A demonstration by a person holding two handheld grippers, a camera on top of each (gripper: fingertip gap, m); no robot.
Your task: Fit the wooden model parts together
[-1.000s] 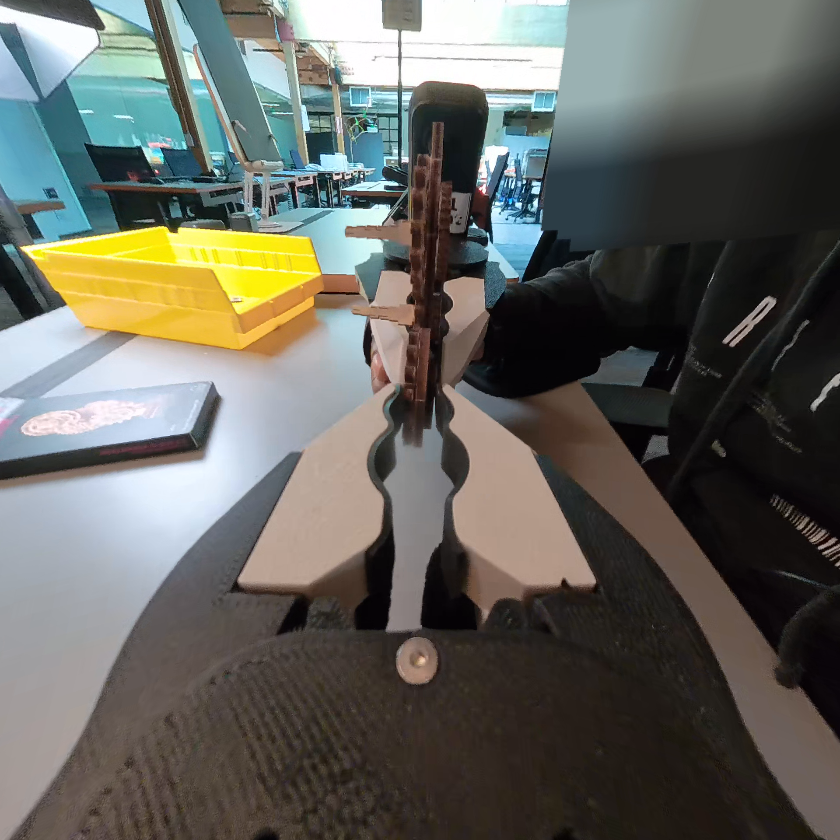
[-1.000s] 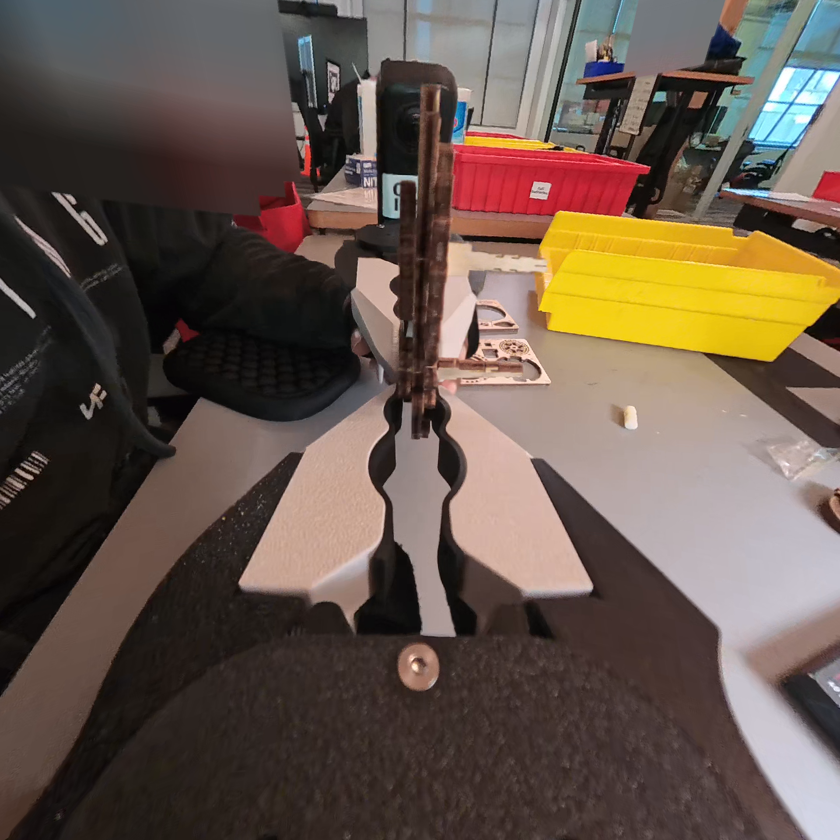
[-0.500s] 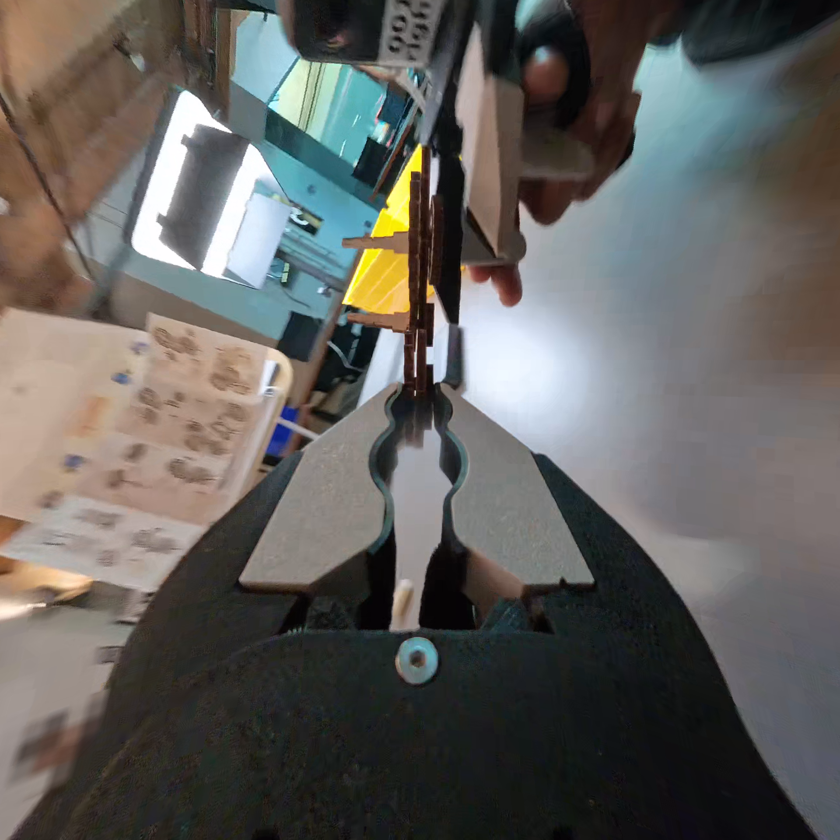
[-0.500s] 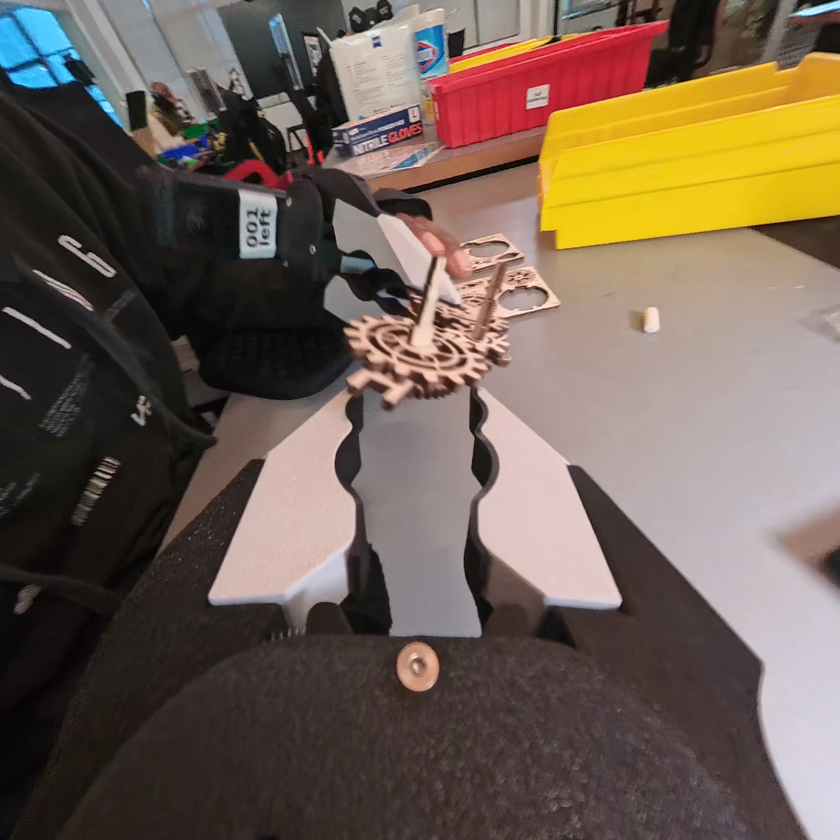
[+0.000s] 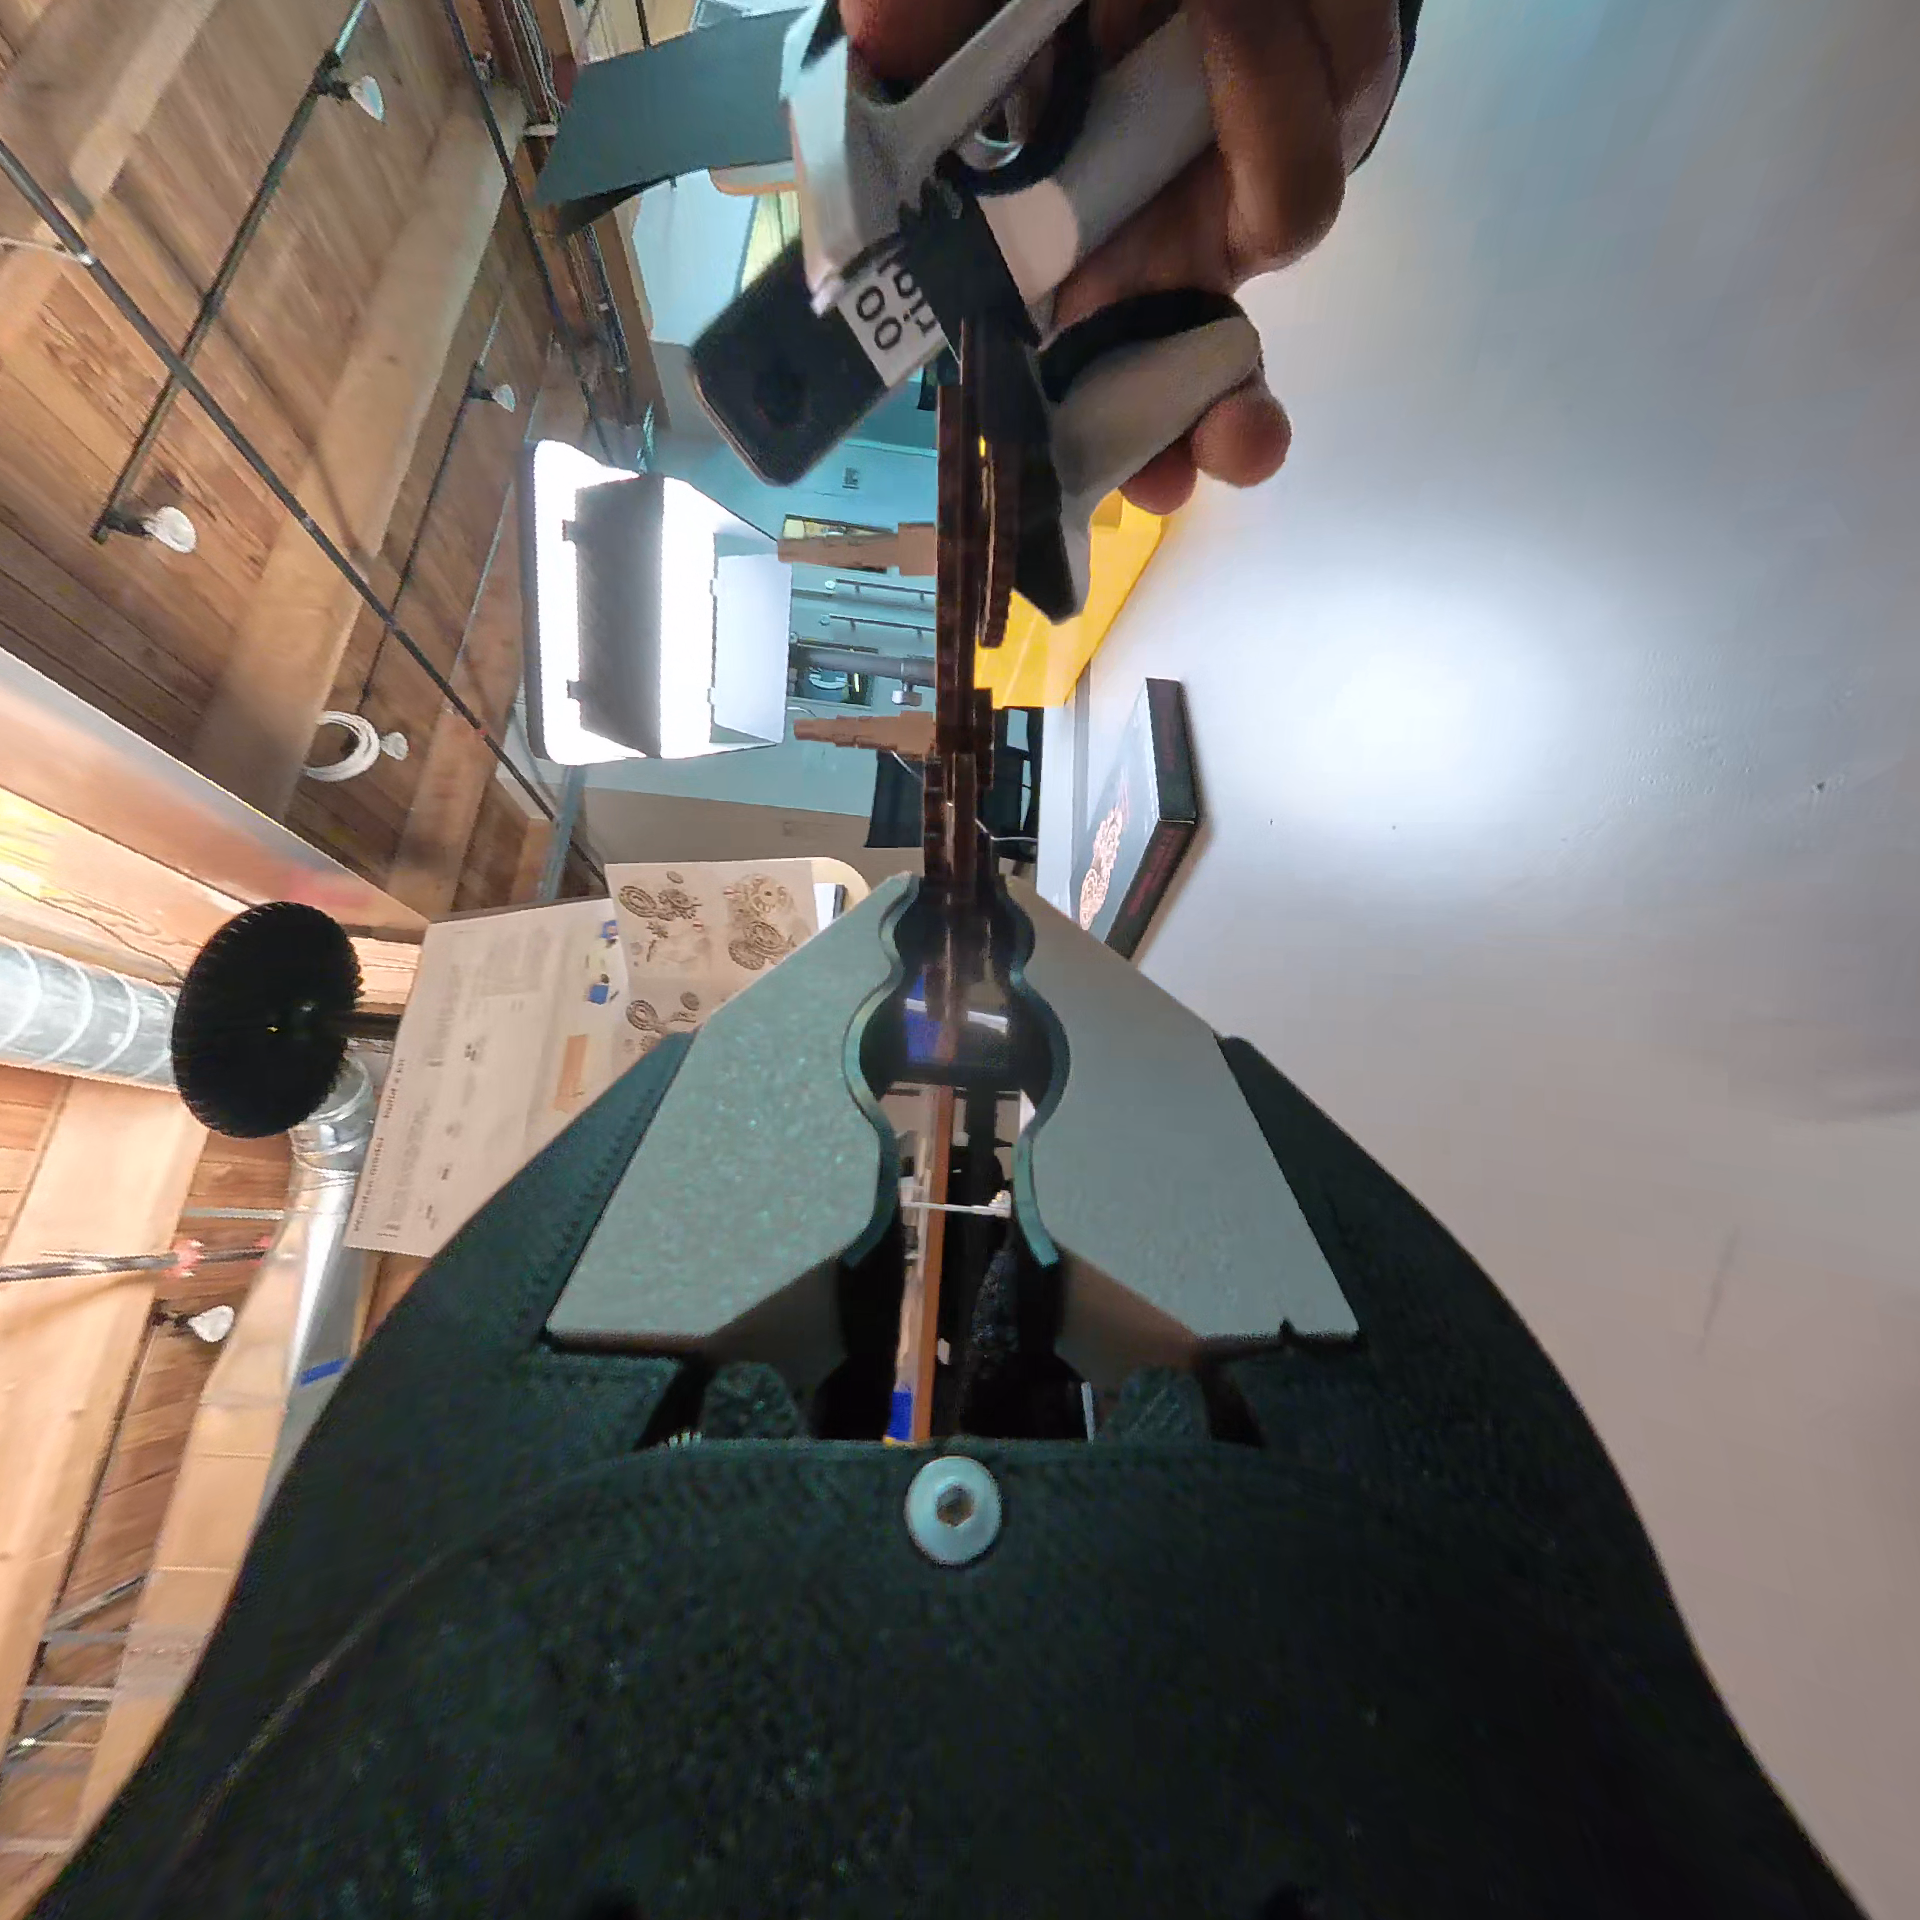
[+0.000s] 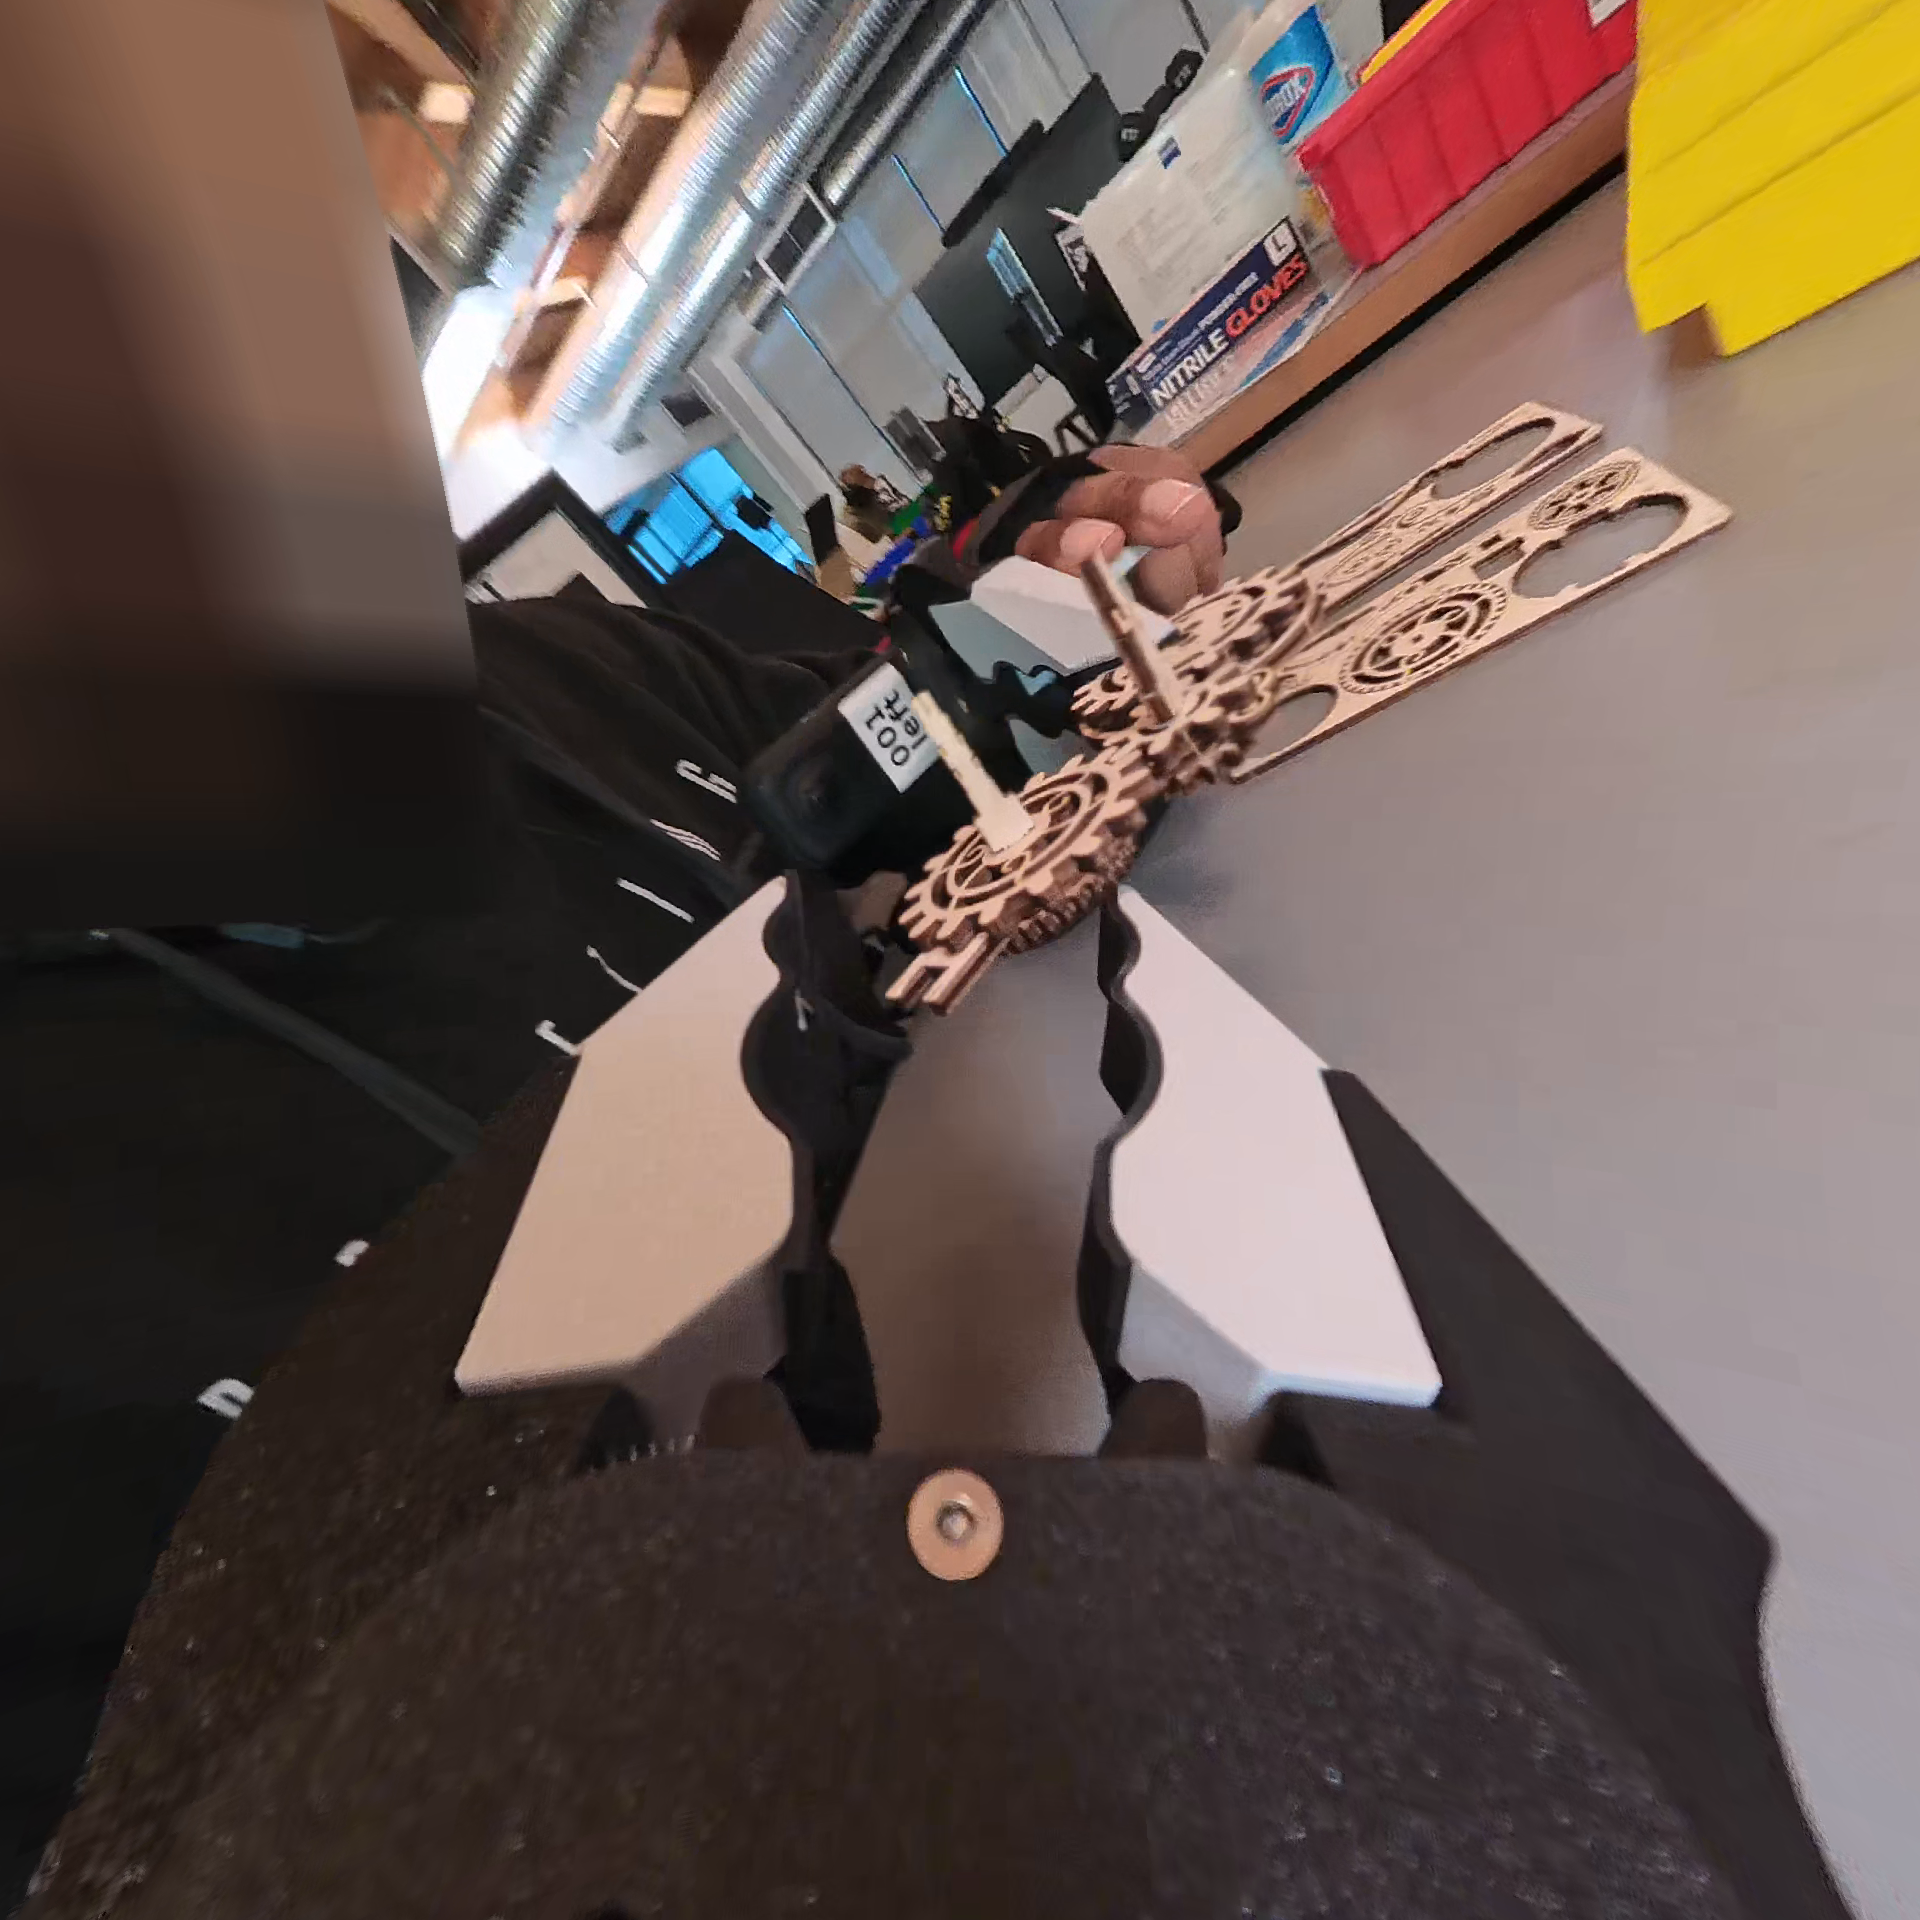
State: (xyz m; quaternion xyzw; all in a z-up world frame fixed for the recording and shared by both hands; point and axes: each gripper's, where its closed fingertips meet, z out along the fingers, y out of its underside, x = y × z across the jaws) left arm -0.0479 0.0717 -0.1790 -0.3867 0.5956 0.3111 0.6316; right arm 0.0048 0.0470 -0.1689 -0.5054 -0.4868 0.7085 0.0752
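Left claw (image 5: 951, 914): the view is rolled on its side, so the grey counter (image 5: 1558, 831) fills the right half of the frame. The two grey fingers (image 5: 769, 1122) are drawn nearly together at the tips and clamp the wooden gear assembly (image 5: 961, 665) edge-on. The assembly runs from the tips toward 12 o'clock as a thin stack of dark-edged gears. Two pale wooden pegs (image 5: 862, 727) project from it toward 9 o'clock.

Right claw (image 6: 945, 935): the fingers (image 6: 644, 1153) stand well apart and grip nothing. The gear assembly lies flat-on directly ahead of the tips at 12 o'clock, its nearest teeth reaching into the gap between the tips; whether they touch either finger cannot be determined. Both pegs stand up from its upper face, tilted toward 11 o'clock. The assembly is raised above the counter.

In the left wrist view the right claw appears at 12 o'clock, held in a hand (image 5: 1226, 208), with one black fingertip beside the far end of the assembly.

Two flat wooden part sheets (image 6: 1496, 582) with cut-outs lie on the counter at 1 o'clock of the right claw, beyond the assembly. A yellow bin (image 6: 1787, 177) sits at the upper right corner, a red bin (image 6: 1475, 156) just left of it. A dark box (image 5: 1143, 810) lies on the counter at 1 o'clock of the left claw. A printed instruction sheet (image 5: 540, 1039) shows at 10 o'clock.
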